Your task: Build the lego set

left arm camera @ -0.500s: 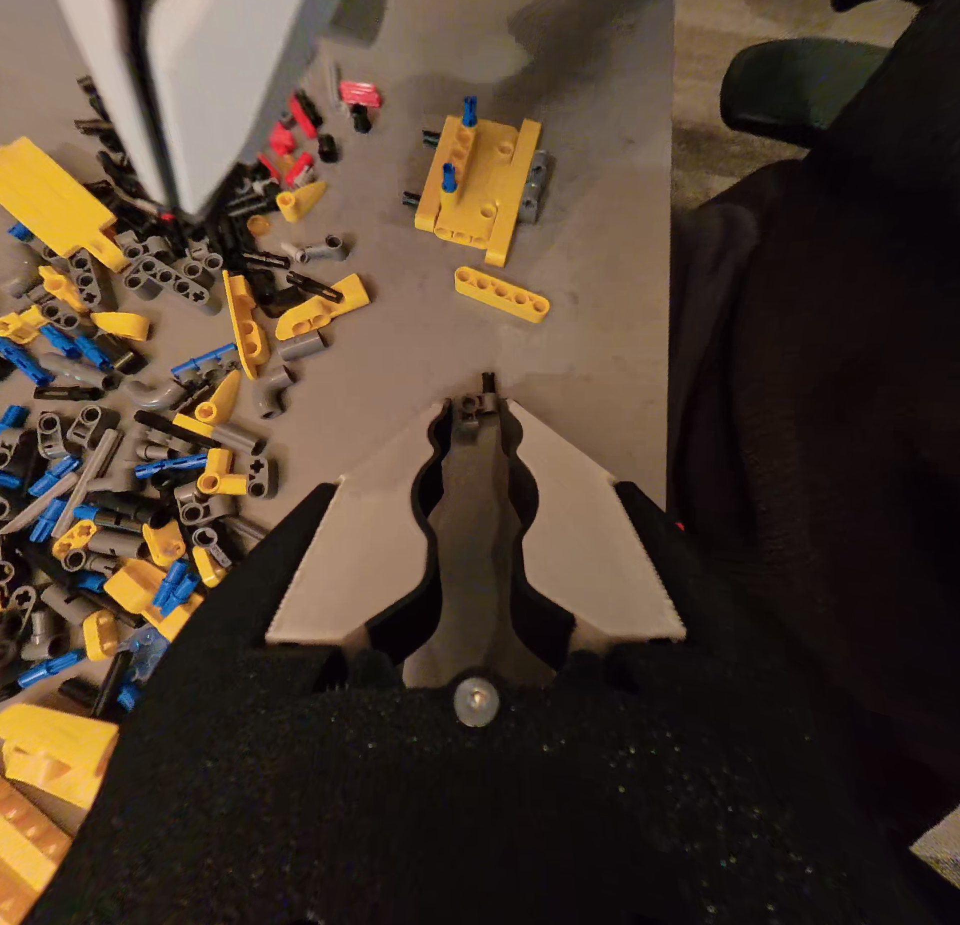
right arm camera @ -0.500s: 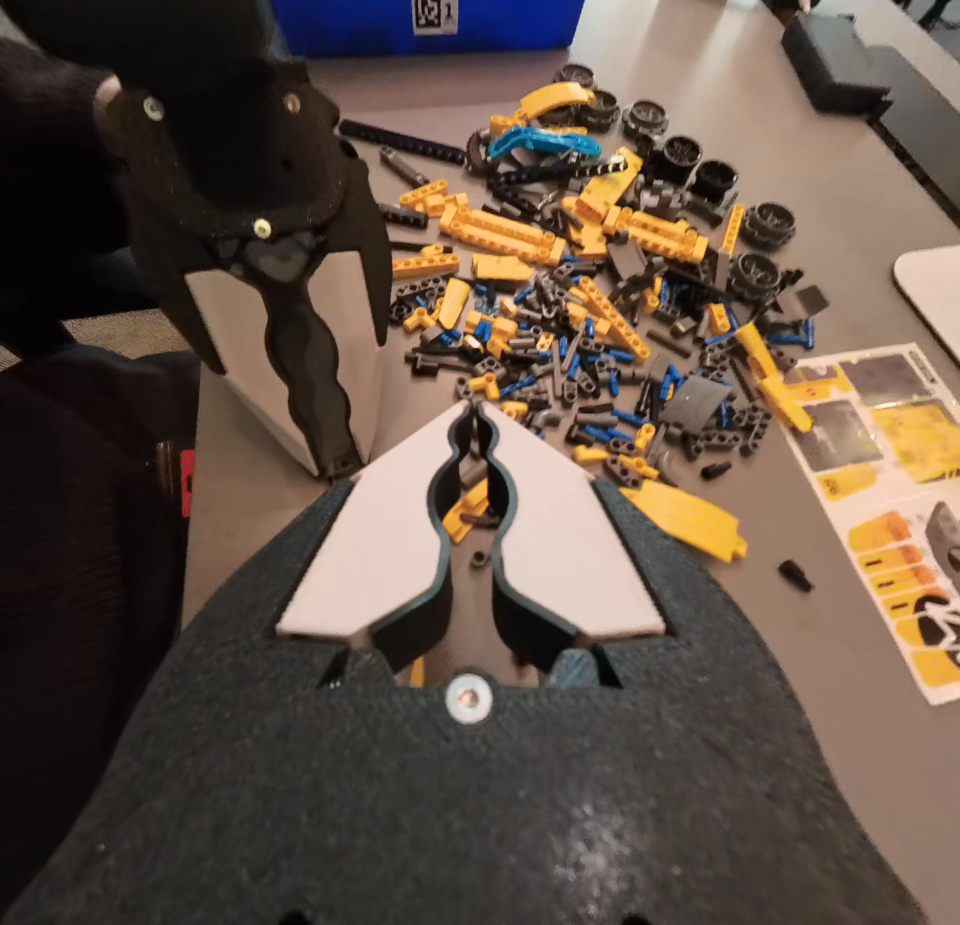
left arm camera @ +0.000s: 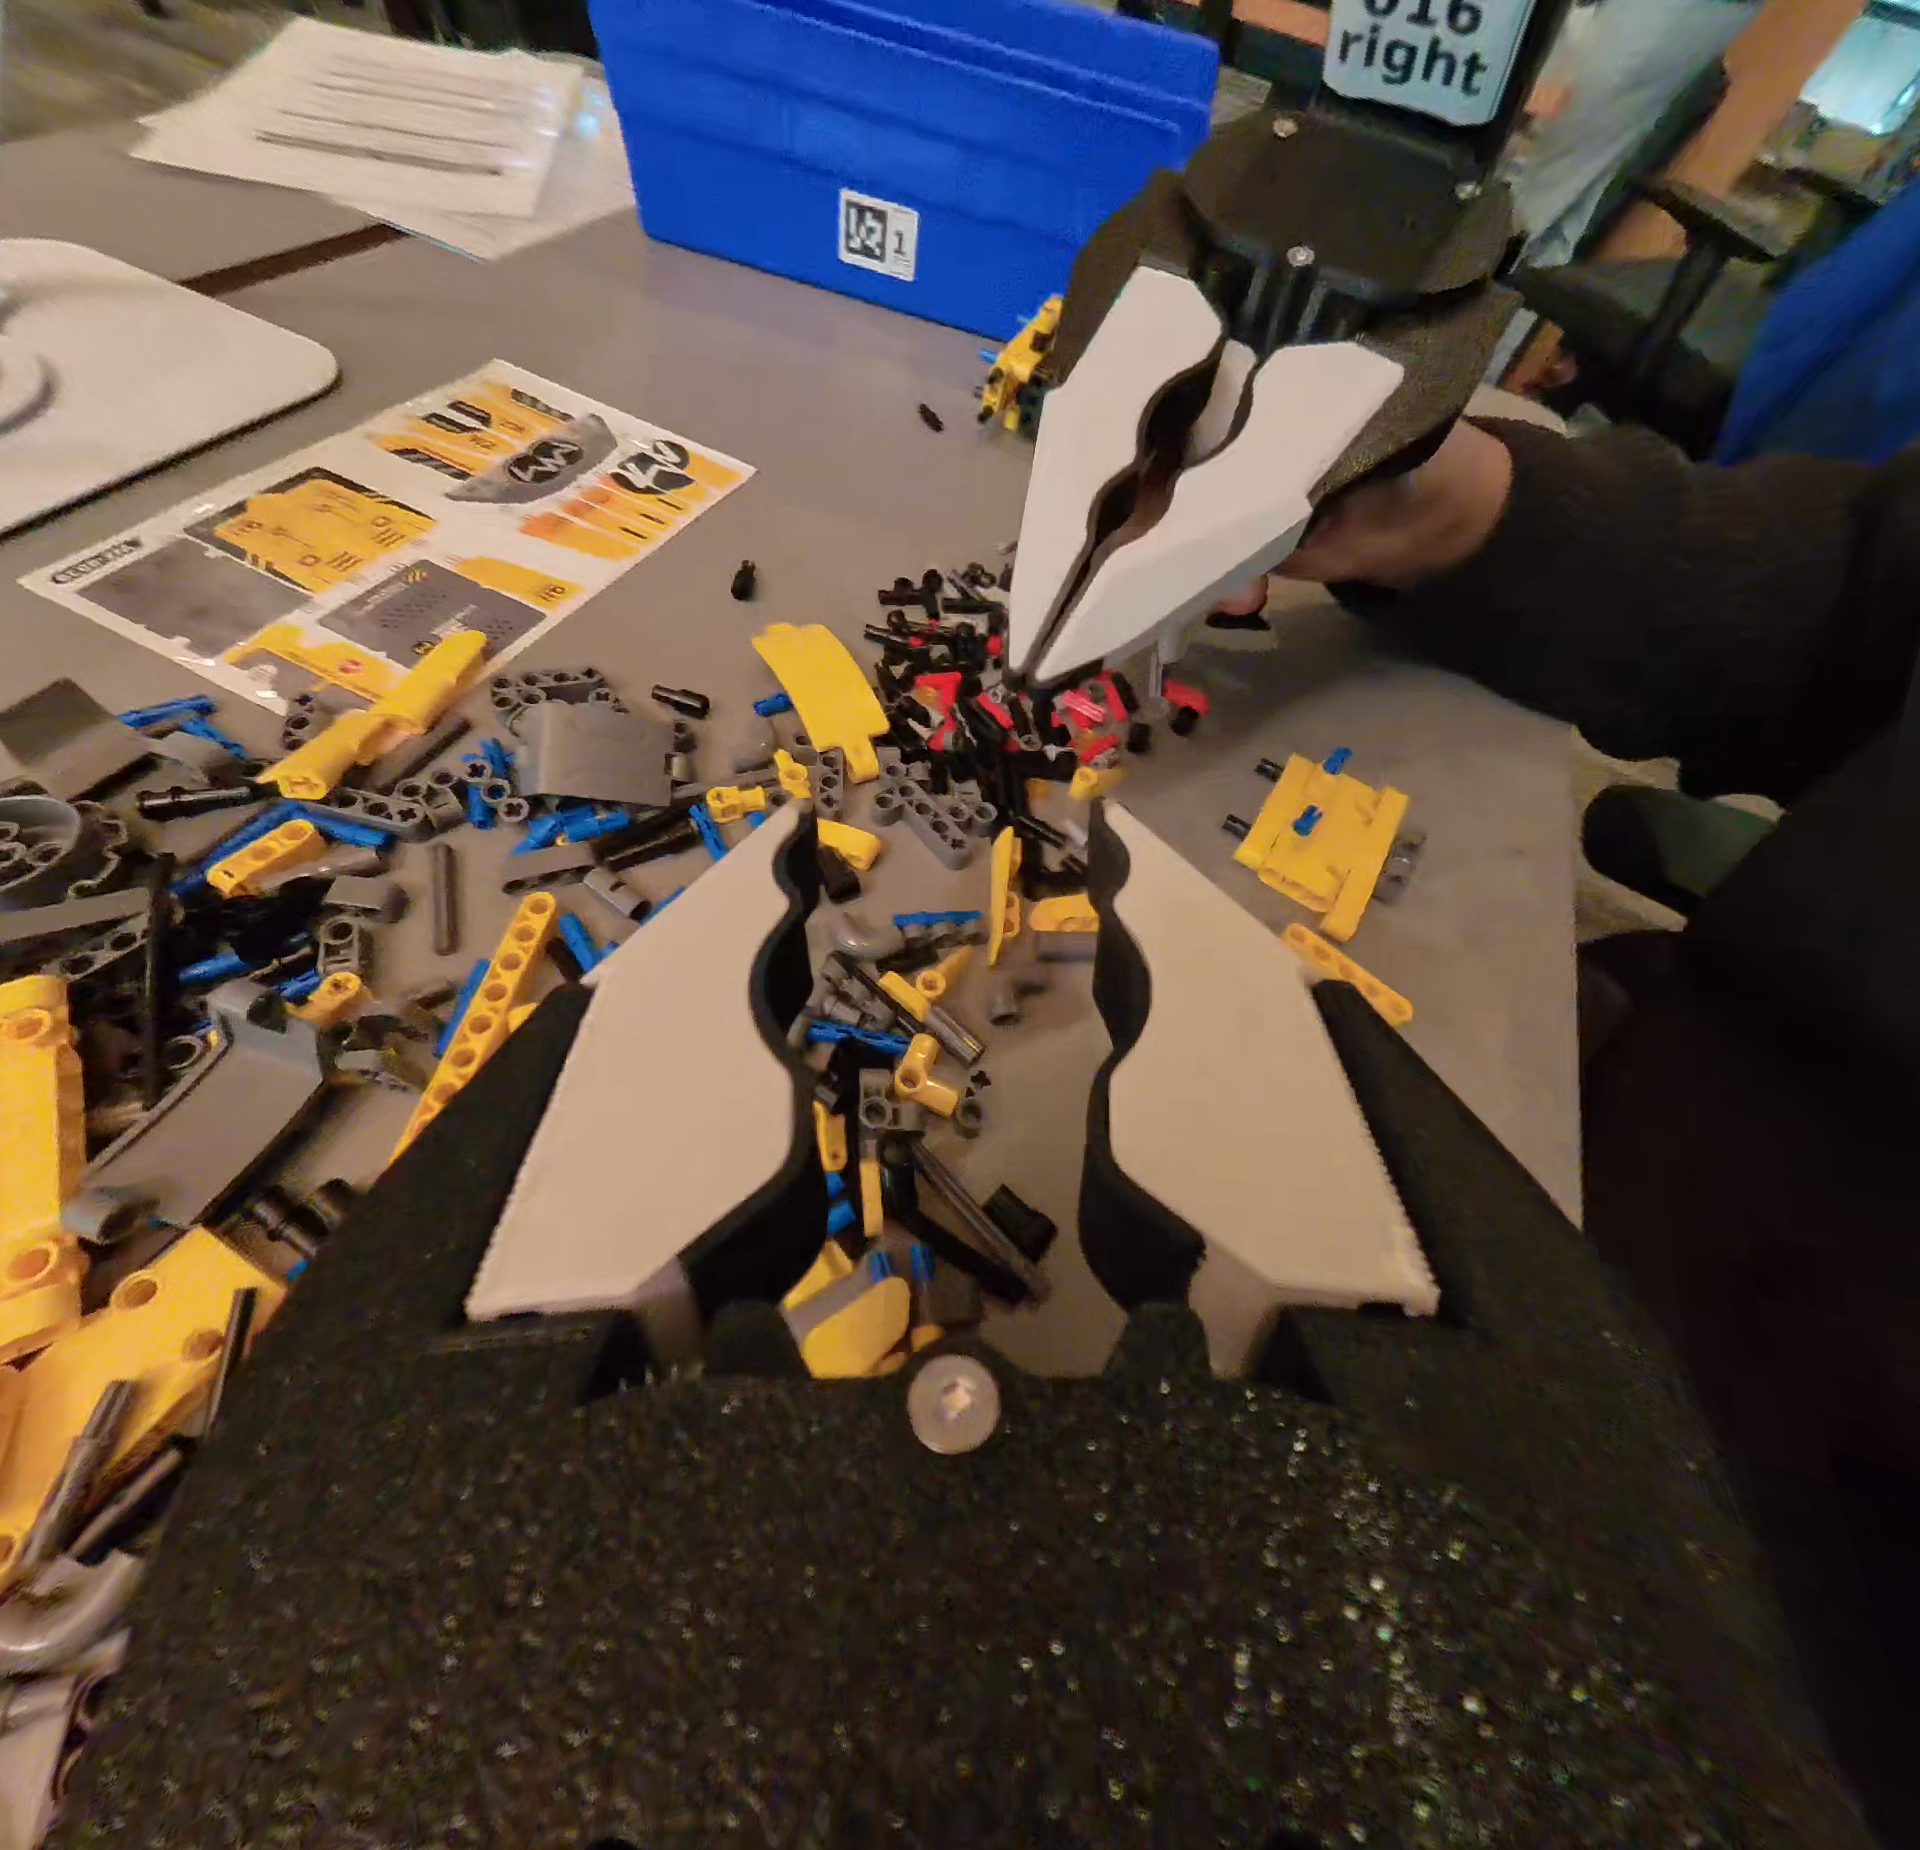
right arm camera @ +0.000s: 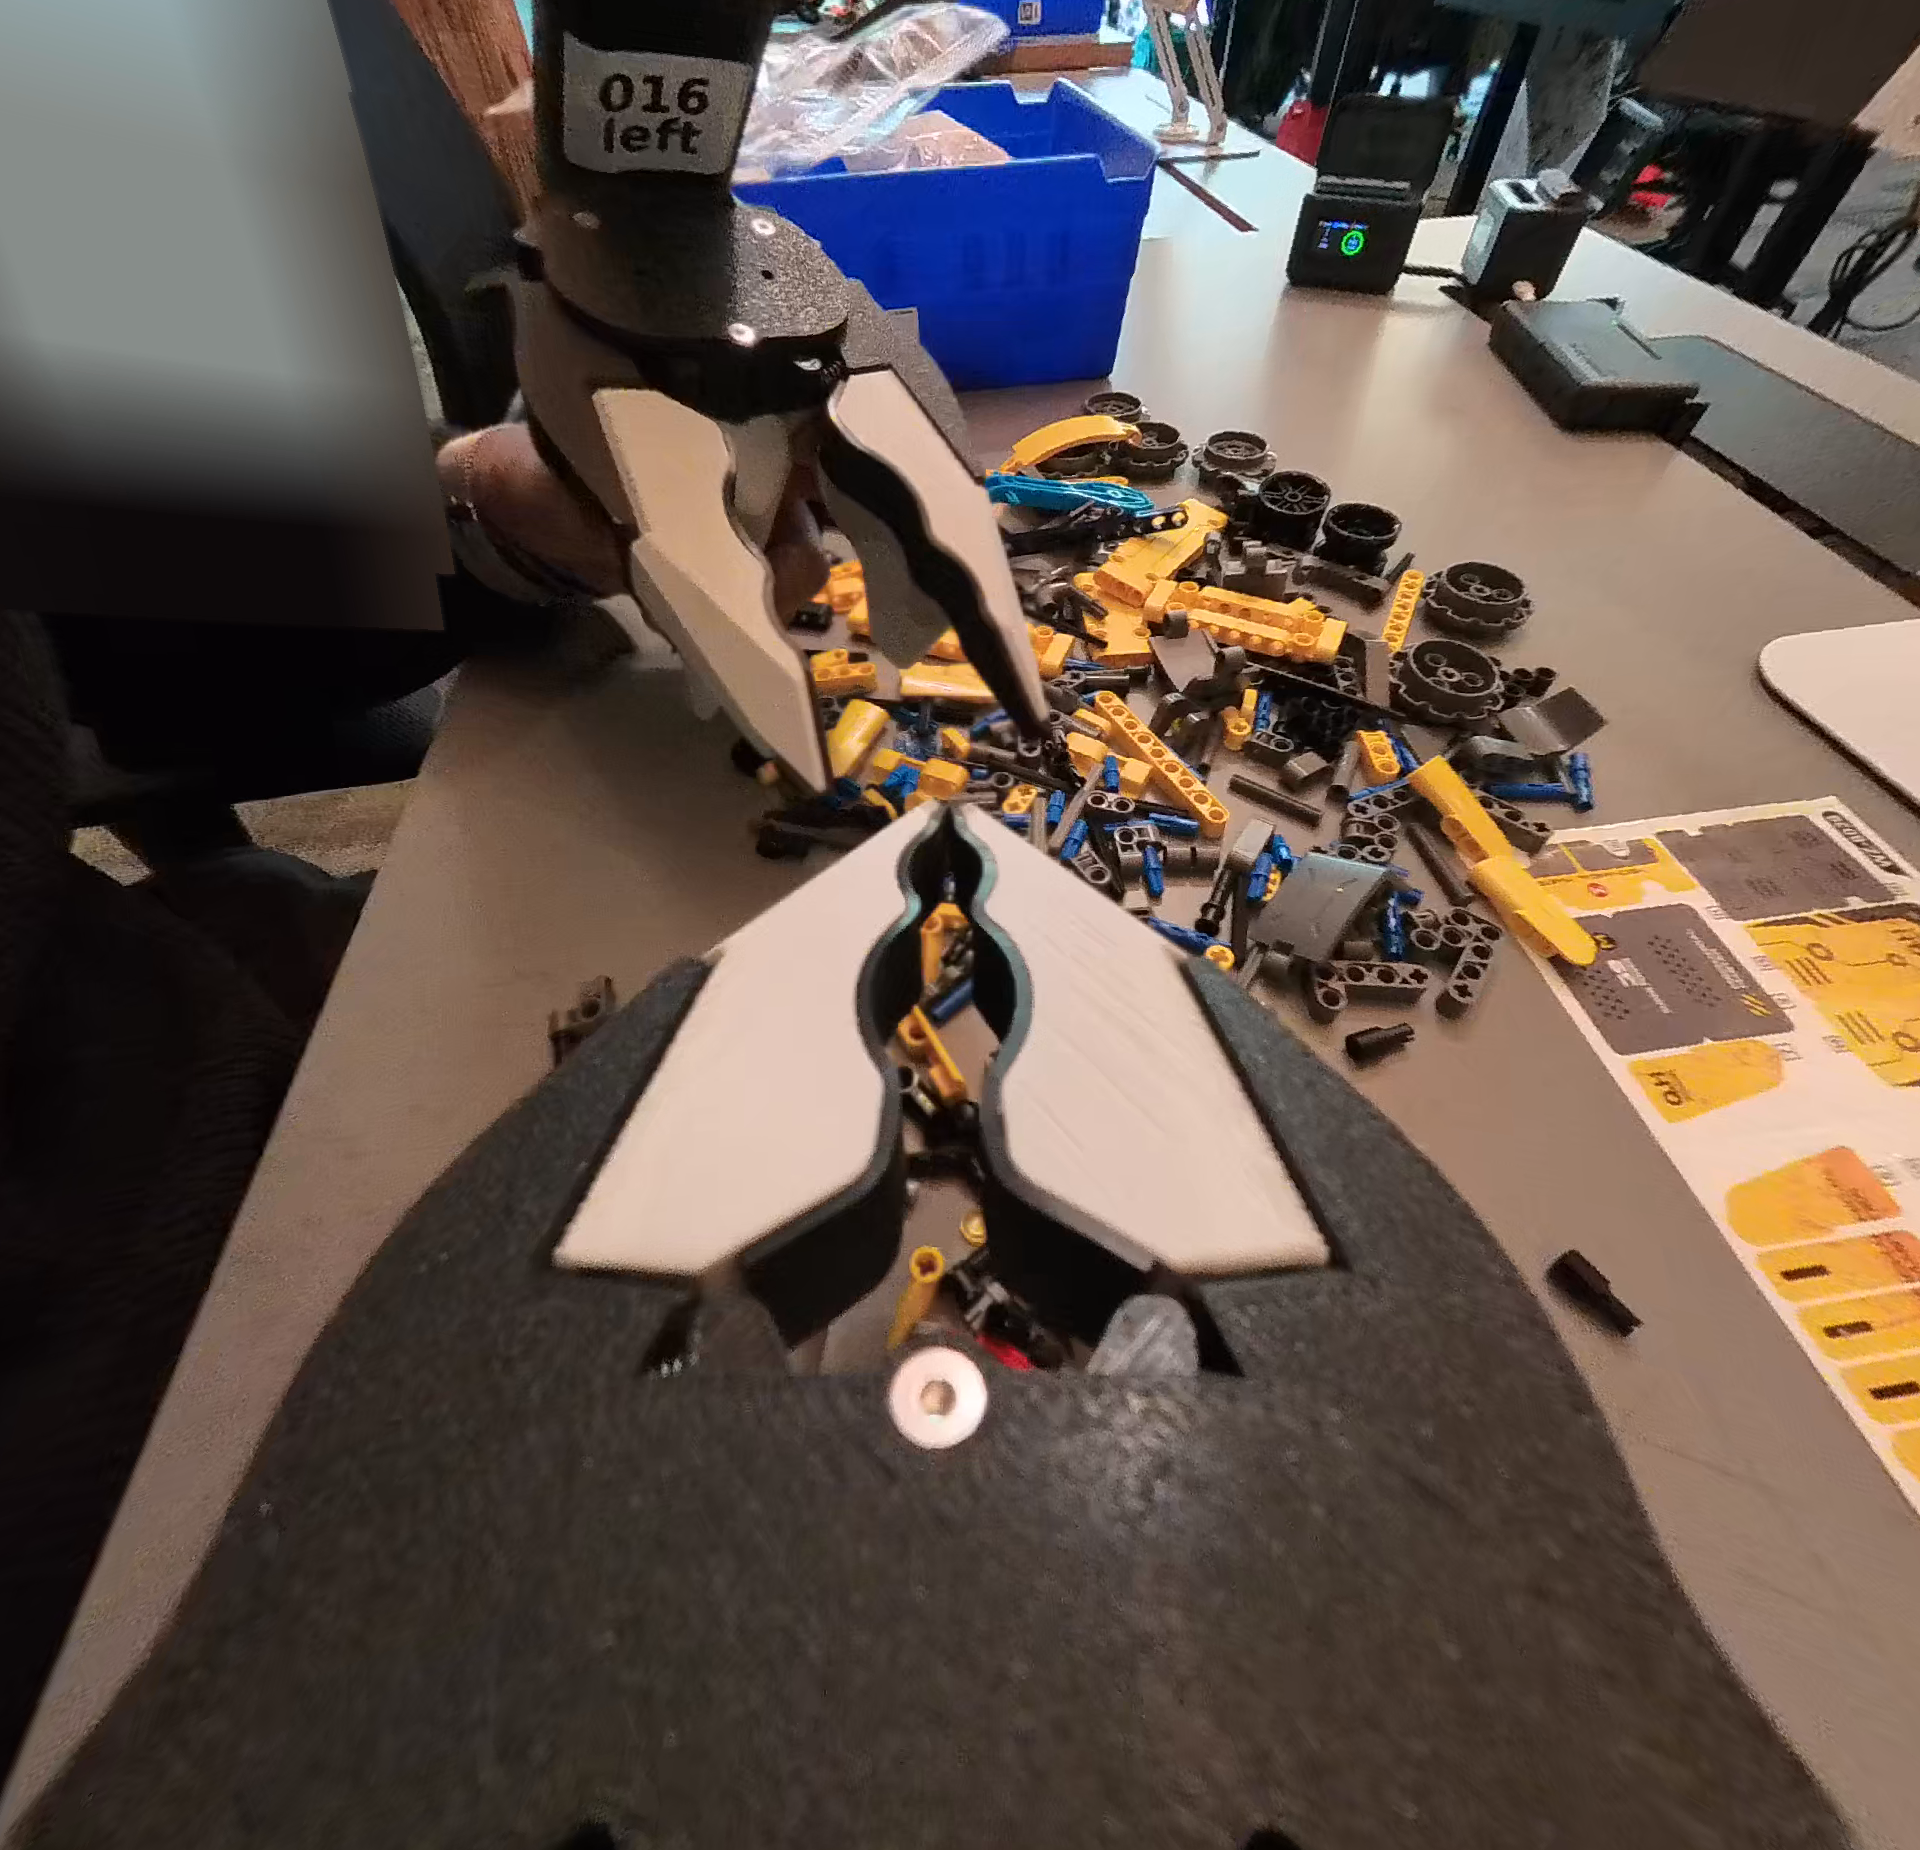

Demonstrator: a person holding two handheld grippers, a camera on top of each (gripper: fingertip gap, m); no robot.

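While its two fingers stand wide apart, the left gripper (left arm camera: 945, 824) hangs over a heap of small building parts (left arm camera: 582, 865) in yellow, grey, blue and black on the grey table (left arm camera: 727, 346), gripping nothing. At about one o'clock in the left wrist view, the right gripper (left arm camera: 1023, 670) points down with fingers together, tips at a cluster of red and black pins (left arm camera: 997, 709); whether they pinch a piece cannot be told. A yellow assembled block (left arm camera: 1320, 839) with blue pins lies at two o'clock, apart from the heap, and a yellow beam (left arm camera: 1345, 959) sits just beside it. A sticker sheet (left arm camera: 395, 533) lies at ten o'clock, a blue bin (left arm camera: 894, 127) at twelve. In the right wrist view, black wheels (right arm camera: 1455, 605) edge the heap's far side.
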